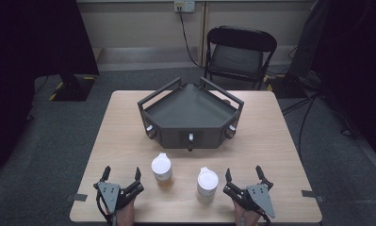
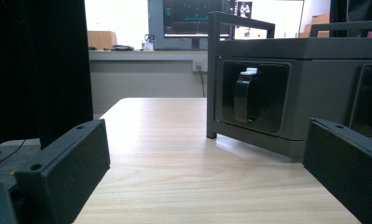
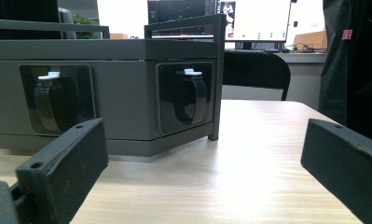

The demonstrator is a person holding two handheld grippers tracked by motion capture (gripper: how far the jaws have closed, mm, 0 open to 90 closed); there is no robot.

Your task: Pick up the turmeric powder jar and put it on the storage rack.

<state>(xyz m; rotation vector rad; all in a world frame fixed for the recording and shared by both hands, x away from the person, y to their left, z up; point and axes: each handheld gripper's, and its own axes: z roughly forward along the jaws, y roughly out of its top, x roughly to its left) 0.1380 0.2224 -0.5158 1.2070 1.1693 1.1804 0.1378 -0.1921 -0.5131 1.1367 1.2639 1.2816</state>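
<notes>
Two white lidded cups stand near the table's front: the left cup (image 1: 161,167) and the right cup (image 1: 207,182). Behind them sits a dark grey angular box (image 1: 190,110) with rails on top and black handles on its front faces (image 2: 245,96) (image 3: 191,96). My left gripper (image 1: 122,176) rests open at the front left, just left of the left cup, nothing between its jaws. My right gripper (image 1: 243,175) rests open at the front right, just right of the right cup, also holding nothing. Both gripper views look along the bare tabletop toward the box.
The wooden table (image 1: 270,136) has free room on both sides of the box. A black folding chair (image 1: 237,54) stands behind the table. Dark curtains hang at left and right. Tape marks (image 1: 313,193) sit at the table's front corners.
</notes>
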